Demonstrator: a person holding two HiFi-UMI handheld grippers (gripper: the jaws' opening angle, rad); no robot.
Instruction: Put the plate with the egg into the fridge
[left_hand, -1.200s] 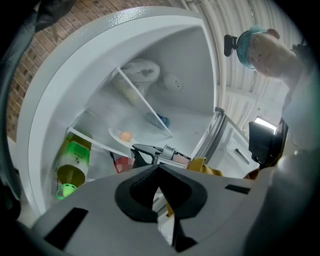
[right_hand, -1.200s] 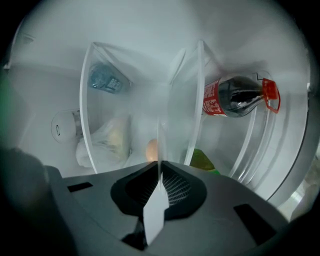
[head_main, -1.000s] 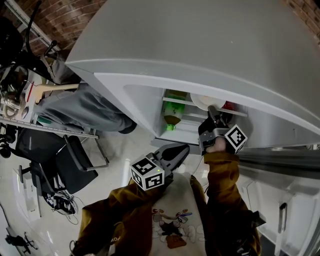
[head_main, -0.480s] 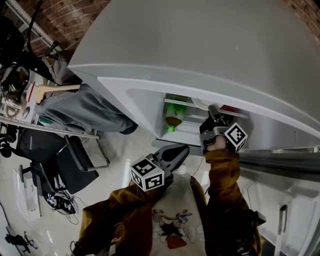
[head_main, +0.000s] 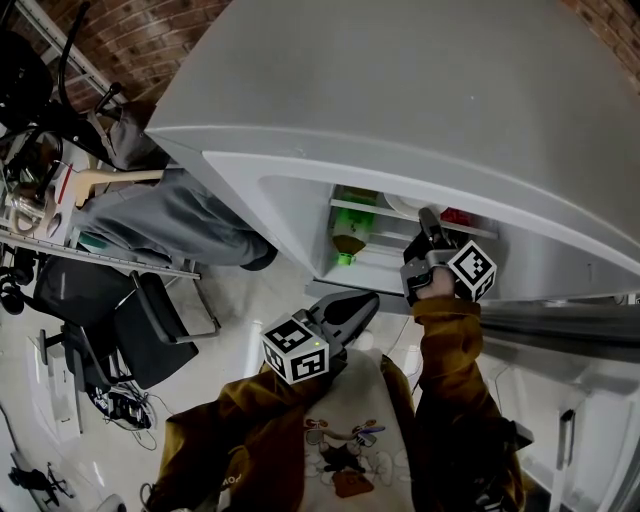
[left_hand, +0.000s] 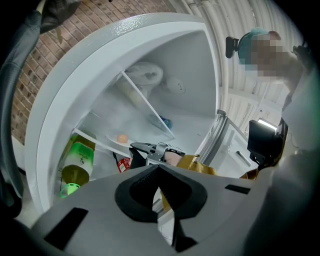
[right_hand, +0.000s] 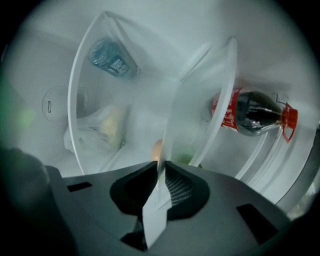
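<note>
Fridge (head_main: 420, 90) stands open. The plate (left_hand: 114, 141) is already inside and looks to rest on the shelf (left_hand: 89, 138), with the egg (left_hand: 122, 137) on top.

Right tool (right_hand: 161, 165) is narrow and pinches the plate's near rim. Its jaws have just been opening a touch, with the rim between them. Left tool (left_hand: 159, 167) is closed on nothing and parked near the torso at 7 o'clock of the right one in the head view.

Risks:
- If the plate isn't fully flat on the shelf when the pinch loosens, it could tip toward the opening.
- A pull-back with the pads half on the rim would likely drag the plate off the shelf edge.
- The egg is loose (nothing chocks it), so any jolt or tilt probably rolls it off.
- The cola bottle (right_hand: 250, 117) lies just under the shelf, so a low exit could knock it.

Views:
- The head view shows both tools (head_main: 365, 300) (head_main: 428, 225) and the green bottle (head_main: 347, 240). It shows only a sliver of plate (head_main: 405, 205) and no egg.
- The left gripper view gives the outside layout, with the plate level and the egg at 12 o'clock of the right tool.
- The right gripper view alone shows the pinch, with the plate (right_hand: 156, 210) edge-on and the egg (right_hand: 156, 148) just past the jaws. It also shows a plastic bag (right_hand: 97, 131) at 9 o'clock, deep inside.
</note>
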